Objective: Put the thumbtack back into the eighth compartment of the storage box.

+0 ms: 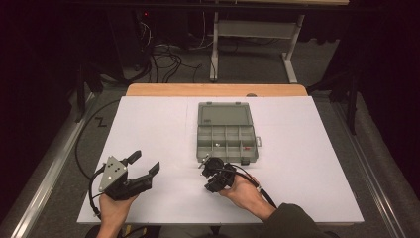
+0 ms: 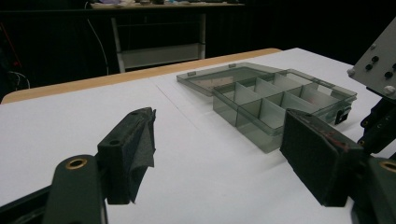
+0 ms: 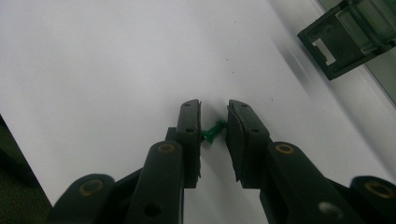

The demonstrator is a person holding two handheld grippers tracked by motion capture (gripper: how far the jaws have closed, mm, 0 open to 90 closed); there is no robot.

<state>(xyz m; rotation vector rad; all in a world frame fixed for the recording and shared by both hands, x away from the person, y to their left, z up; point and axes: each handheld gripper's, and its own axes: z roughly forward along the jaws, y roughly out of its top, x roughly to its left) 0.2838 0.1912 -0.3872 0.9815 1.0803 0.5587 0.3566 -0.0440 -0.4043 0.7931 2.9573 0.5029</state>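
A white counter (image 1: 297, 163) is filling the middle of the high view, with a grey plastic box (image 1: 227, 139) of small compartments lying open at its centre, lid folded back toward the top of the frame. At the lower left, a hand (image 1: 115, 208) is holding the left gripper (image 1: 144, 165) above the bare counter, its jaws standing wide apart with nothing between them. Just below the box, the other hand (image 1: 245, 191) is pointing the right gripper (image 1: 204, 163) down at the counter near the box's front edge. In the right gripper view, its jaws are sitting narrow, not fully closed, with a green push pin (image 3: 214, 131) lying between them at mid-frame, touching the left jaw.
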